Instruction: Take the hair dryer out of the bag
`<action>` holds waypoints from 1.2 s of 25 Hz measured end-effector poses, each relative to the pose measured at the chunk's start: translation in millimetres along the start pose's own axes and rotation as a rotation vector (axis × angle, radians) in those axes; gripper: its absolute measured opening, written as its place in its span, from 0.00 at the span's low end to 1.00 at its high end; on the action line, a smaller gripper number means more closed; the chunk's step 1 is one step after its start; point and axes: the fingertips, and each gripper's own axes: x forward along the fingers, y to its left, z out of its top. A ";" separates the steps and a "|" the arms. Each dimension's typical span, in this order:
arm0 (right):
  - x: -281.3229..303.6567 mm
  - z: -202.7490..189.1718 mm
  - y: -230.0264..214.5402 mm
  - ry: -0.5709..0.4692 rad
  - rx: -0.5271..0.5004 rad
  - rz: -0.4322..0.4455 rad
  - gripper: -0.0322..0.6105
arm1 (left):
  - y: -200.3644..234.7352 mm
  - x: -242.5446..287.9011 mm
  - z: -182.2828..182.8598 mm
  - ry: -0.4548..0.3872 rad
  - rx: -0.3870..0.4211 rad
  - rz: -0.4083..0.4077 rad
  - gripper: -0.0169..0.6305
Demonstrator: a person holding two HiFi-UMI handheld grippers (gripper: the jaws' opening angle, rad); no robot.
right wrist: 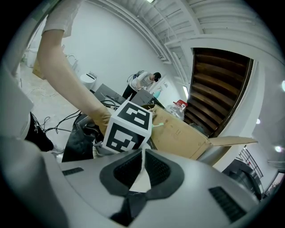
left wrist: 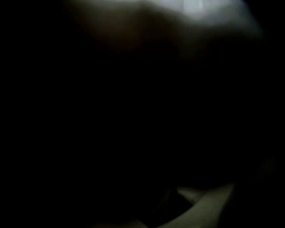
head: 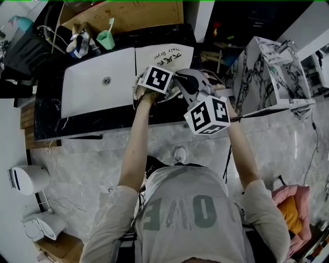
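Head view: we record a person standing at a black stone counter [head: 97, 122] with a white sink [head: 87, 95] set into it. A white bag [head: 165, 53] with printed lettering lies on the counter just right of the sink, at its far edge. Both grippers are at the bag's near end.

The left gripper [head: 156, 78] is at the bag's mouth, and only its marker cube and the hand behind it show from above. The left gripper view is almost wholly dark, with one pale curved shape [left wrist: 209, 205] low on the right that we cannot identify. We cannot tell how its jaws stand.

The right gripper [head: 183, 78] sits just right of the left one. In the right gripper view, the right gripper [right wrist: 142, 167] has its jaws closed narrow on a thin white fold of the bag [right wrist: 141, 179], pinched between the dark pads. Beyond them we see the left gripper's cube [right wrist: 129, 127] and, farther off, a cardboard box [right wrist: 182, 136].

We cannot make out the hair dryer in any view.

Other items noted on the far left of the counter: a green cup [head: 106, 39], near the same cardboard box [head: 123, 14].
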 end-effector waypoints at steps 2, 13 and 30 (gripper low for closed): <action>-0.7 -0.1 -0.8 -0.005 0.015 -0.001 0.12 | 1.0 -1.9 6.2 -0.025 0.010 0.009 0.46; 0.3 -2.1 -1.4 0.021 0.021 -0.048 0.12 | -13.7 -18.6 1.2 -0.044 -0.068 -0.035 0.45; -7.0 3.9 12.0 0.075 -0.044 -0.061 0.12 | -67.5 -82.2 -45.1 -0.147 -0.065 -0.074 0.45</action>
